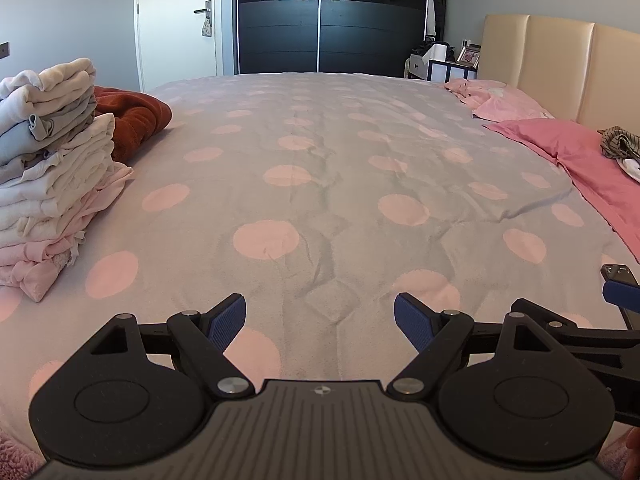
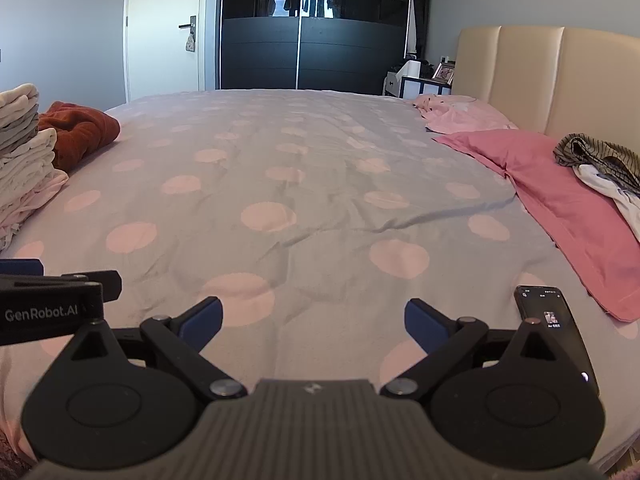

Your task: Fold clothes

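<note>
Bedroom light falls on a wide bed whose grey duvet (image 1: 320, 184) carries pale pink dots and a few shallow creases down its middle. Beyond its far edge stand a dark sliding wardrobe (image 1: 328, 20) and a white door (image 1: 176, 20); a cream padded headboard (image 1: 560, 64) runs along the right side.

Both tools hover low over the near part of the duvet, side by side. The left gripper (image 1: 320, 320) has its 2 blue-padded fingers (image 1: 228, 320) spread wide with nothing between them. The right gripper (image 2: 312, 320) is likewise spread wide and empty (part of the left tool's black body shows at the left edge of its view).

The clothes lie well apart from both tools. On the left side of the bed, a tall stack of folded clothes (image 1: 52, 160) in white, cream, grey and pink leans slightly, and a rust-coloured garment (image 1: 136, 116) lies crumpled just behind it. On the right, a loose heap of unfolded clothes (image 2: 600, 168), striped olive and white, rests on a pink pillow (image 2: 560, 208); a paler pink pillow (image 2: 460, 116) lies beyond.

A black phone (image 2: 548, 312) with its screen lit lies on the duvet just beside the right gripper's right finger.
</note>
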